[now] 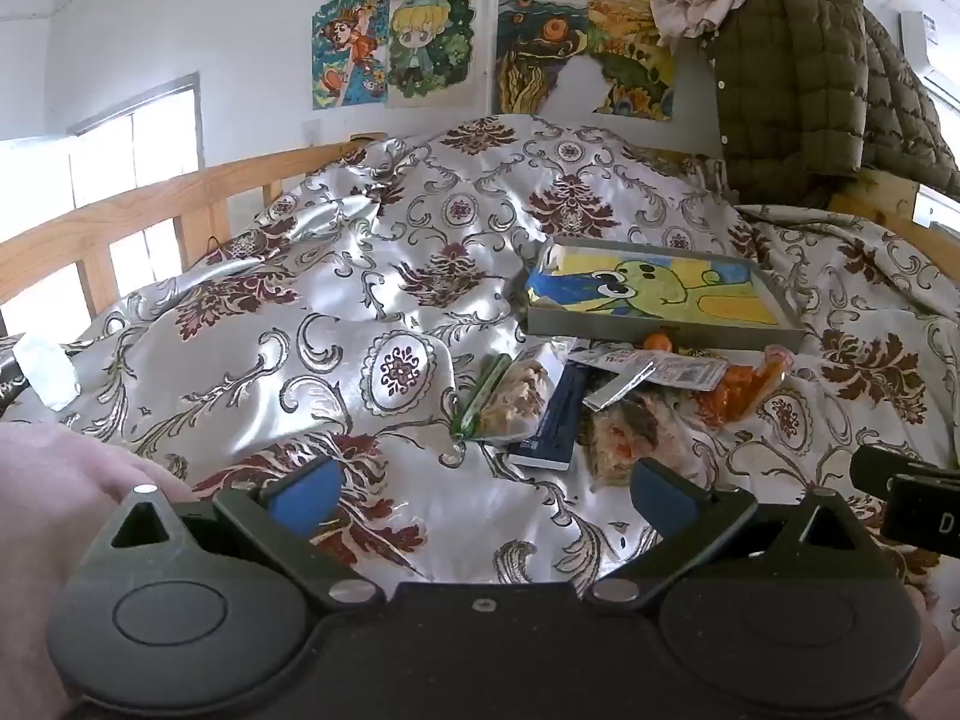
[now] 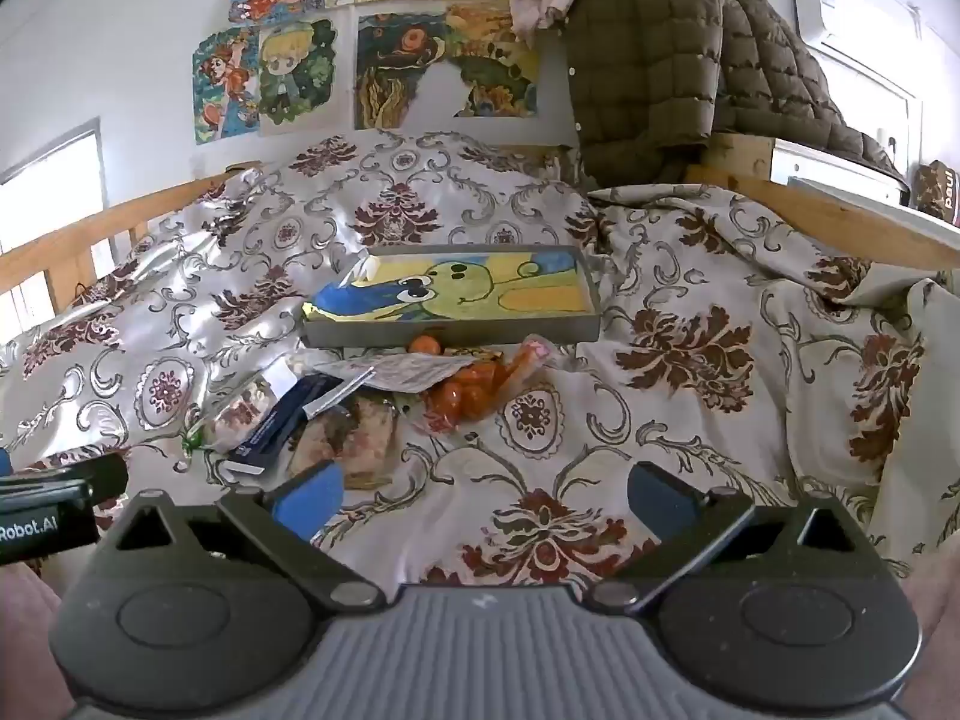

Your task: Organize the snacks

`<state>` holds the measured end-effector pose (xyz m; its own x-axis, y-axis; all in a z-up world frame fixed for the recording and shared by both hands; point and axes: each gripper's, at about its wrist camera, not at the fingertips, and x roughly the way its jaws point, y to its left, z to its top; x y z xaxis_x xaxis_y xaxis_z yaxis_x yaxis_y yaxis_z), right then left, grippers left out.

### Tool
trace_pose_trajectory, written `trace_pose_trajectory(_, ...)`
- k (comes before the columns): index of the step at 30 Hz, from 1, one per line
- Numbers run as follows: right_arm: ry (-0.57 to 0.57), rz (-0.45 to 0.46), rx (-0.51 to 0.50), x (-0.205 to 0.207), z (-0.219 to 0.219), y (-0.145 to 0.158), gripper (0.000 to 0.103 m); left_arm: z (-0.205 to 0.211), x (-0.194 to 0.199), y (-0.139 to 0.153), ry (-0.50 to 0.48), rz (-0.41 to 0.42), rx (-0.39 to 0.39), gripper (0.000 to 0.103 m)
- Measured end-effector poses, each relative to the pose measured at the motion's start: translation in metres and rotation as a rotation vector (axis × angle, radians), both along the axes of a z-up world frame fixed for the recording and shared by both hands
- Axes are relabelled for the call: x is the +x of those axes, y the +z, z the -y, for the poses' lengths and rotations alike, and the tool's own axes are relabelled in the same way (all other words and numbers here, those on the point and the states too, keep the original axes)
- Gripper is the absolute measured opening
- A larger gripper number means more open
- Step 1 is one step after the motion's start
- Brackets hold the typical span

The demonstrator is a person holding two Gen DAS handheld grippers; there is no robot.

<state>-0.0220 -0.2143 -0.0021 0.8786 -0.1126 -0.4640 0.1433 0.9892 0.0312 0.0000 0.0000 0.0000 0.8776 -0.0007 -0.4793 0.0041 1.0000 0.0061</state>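
Both your left gripper (image 1: 483, 489) and right gripper (image 2: 483, 489) hover spread and empty; the near snack pile (image 1: 606, 396) overlaps, so grabbing carelessly drags neighbours across the slick bedspread (image 1: 336, 312).

Ahead of my two tools I counted one shallow tray (image 1: 660, 333) with a frog picture inside, one dark blue box (image 1: 549, 420), one bag of orange snacks (image 1: 741, 387), one clear bag of pale snacks (image 1: 519, 399), and one loose orange ball (image 1: 660, 341).
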Motion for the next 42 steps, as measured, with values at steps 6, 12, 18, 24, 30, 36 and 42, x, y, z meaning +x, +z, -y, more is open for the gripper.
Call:
trace_pose_trajectory(6, 0.000, 0.001, 0.005, 0.0004, 0.0010, -0.0004, 0.103, 0.0001, 0.0000, 0.0000, 0.000, -0.002, 0.004, 0.102)
trace_pose_trajectory(12, 0.003, -0.012, 0.008, 0.0034, 0.0049, -0.0067, 0.103, 0.0001, 0.0000, -0.0001, -0.001, -0.004, 0.004, 0.102)
trace_pose_trajectory(18, 0.003, -0.017, 0.008, 0.0017, 0.0013, -0.0034, 0.103, 0.0001, 0.0001, -0.0001, 0.000, -0.006, 0.007, 0.102)
trace_pose_trajectory(24, 0.002, -0.024, 0.008, 0.0019, -0.0001, -0.0027, 0.103, 0.0004, 0.0002, -0.0001, -0.001, -0.007, 0.006, 0.102)
trace_pose_trajectory(30, 0.002, -0.031, 0.009, 0.0026, -0.0005, -0.0028, 0.103, 0.0004, 0.0002, -0.0002, 0.000, -0.007, 0.006, 0.102)
trace_pose_trajectory(36, 0.002, -0.032, 0.009, 0.0026, -0.0006, -0.0030, 0.103, 0.0002, 0.0002, -0.0001, 0.000, -0.008, 0.005, 0.102)
trace_pose_trajectory(42, 0.002, -0.034, 0.009, 0.0027, -0.0012, -0.0039, 0.103, 0.0002, 0.0003, -0.0001, 0.000, -0.008, 0.005, 0.102)
